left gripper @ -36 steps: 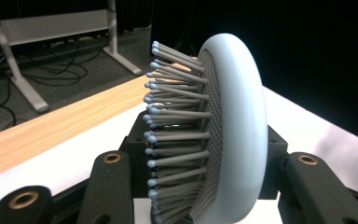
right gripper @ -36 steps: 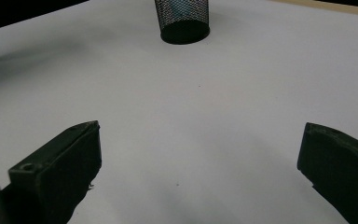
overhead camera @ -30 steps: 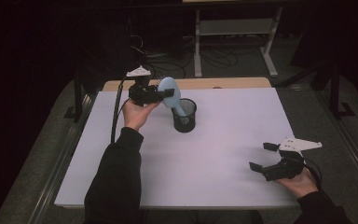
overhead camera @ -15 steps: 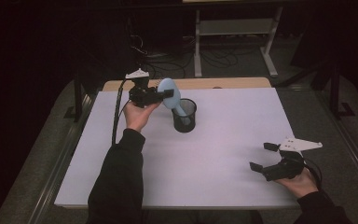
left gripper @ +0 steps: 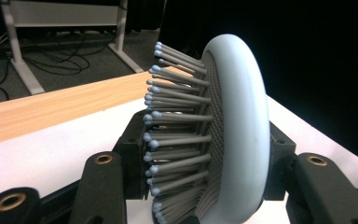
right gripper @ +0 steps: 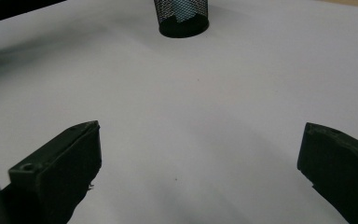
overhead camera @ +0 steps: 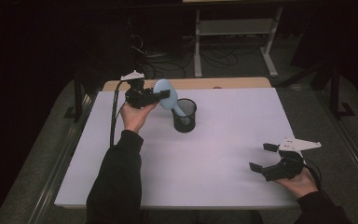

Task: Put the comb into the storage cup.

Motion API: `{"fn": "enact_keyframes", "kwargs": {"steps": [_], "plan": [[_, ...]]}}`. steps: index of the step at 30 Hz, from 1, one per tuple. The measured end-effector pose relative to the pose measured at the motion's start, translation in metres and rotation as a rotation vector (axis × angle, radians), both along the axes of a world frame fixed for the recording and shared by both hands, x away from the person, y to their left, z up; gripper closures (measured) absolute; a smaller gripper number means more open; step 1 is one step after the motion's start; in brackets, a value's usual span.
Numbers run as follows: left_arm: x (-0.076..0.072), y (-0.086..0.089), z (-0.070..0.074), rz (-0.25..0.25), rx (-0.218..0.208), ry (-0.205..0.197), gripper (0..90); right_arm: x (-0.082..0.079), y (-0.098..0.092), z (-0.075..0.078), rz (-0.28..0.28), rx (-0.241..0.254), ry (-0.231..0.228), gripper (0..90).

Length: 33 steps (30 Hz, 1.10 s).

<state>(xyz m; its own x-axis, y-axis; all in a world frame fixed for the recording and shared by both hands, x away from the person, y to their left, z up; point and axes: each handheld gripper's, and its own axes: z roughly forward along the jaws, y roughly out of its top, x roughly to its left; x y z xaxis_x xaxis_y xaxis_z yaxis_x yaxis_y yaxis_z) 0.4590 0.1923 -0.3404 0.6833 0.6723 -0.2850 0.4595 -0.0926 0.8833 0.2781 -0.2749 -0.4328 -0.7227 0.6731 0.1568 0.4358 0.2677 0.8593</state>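
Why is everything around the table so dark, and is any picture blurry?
High view: light falls on the white table, the floor beyond stays dim. Left gripper view: the hairbrush is sharp, the background is soft and black at right. Right gripper view: the near fingers look blurred, and the mesh cup casts a soft shadow.

left gripper (overhead camera: 161, 94) raised, fingers closed, right gripper (overhead camera: 264, 157) low, fingers apart

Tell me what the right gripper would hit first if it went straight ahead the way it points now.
Probably the black mesh cup: the open right gripper points across bare white table toward it, though slightly left of centre, so it might just pass.
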Motion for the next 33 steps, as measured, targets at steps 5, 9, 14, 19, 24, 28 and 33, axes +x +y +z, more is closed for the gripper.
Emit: {"fn": "enact_keyframes", "kwargs": {"steps": [5, 9, 14, 19, 24, 28, 33], "plan": [[0.0, 0.002, -0.003, -0.005, -0.018, -0.002, 46.8, 0.0, 0.0, 0.0, 0.002, -0.002, -0.001, 0.0], [0.0, 0.003, -0.003, -0.029, -0.056, 0.018, 44.9, 0.0, 0.0, -0.001, 0.003, -0.002, 0.001, 0.0], [-0.002, 0.008, -0.004, -0.062, -0.098, 0.019, 38.1, 0.001, 0.0, -0.001, 0.006, -0.001, 0.005, 0.0], [-0.008, 0.008, -0.005, -0.058, -0.054, -0.004, 26.3, 0.001, 0.0, -0.002, 0.007, -0.003, 0.006, 0.0], [-0.011, 0.01, -0.007, -0.059, -0.028, 0.0, 14.1, 0.002, 0.001, -0.003, 0.007, -0.007, 0.009, 0.0], [-0.013, 0.014, -0.008, -0.068, -0.042, 0.022, 5.7, 0.002, 0.001, -0.003, 0.006, -0.008, 0.009, 0.0], [-0.019, 0.018, -0.009, -0.079, -0.015, 0.019, 0.0, 0.002, 0.001, -0.003, 0.006, -0.009, 0.01, 0.0]]}}
